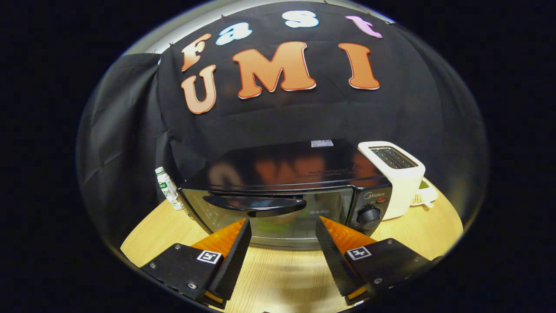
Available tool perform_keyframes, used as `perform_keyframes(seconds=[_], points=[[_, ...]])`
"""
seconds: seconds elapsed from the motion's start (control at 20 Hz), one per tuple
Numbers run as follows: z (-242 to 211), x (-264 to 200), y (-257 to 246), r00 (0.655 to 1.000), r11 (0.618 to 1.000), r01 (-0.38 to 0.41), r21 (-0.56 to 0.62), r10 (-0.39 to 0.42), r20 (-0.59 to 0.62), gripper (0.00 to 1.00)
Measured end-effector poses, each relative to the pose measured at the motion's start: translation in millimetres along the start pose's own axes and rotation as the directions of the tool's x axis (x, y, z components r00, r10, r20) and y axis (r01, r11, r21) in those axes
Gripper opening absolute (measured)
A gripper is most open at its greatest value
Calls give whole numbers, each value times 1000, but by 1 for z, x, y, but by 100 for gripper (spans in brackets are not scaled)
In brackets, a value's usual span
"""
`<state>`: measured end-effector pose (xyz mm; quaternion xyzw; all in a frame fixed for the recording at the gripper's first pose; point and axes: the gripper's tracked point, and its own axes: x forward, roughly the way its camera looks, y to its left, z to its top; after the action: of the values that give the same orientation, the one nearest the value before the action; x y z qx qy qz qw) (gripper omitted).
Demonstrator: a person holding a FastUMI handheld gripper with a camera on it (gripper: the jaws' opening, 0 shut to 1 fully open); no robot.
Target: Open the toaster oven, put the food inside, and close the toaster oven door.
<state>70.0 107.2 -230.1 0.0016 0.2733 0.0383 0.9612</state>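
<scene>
Jaws gape empty just short of the toaster oven (278, 191), whose stiff, hinged door likely wants a firm pull on its slick handle (255, 205).

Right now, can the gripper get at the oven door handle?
Probably yes. The gripper is open, its fingers spread just below and in front of the handle, with nothing between them. The oven door is shut.
</scene>
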Motion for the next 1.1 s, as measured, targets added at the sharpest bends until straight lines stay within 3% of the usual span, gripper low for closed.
perform_keyframes(seconds=[0.25,0.45,0.85,1.1], points=[[52,-64,15,985,997,-53,-58,61,161,89],[97,-125,10,947,994,-27,-110,61,314,89],[159,-230,3,811,983,41,-177,71,581,93],[173,-252,5,741,978,47,-204,103,664,95]])
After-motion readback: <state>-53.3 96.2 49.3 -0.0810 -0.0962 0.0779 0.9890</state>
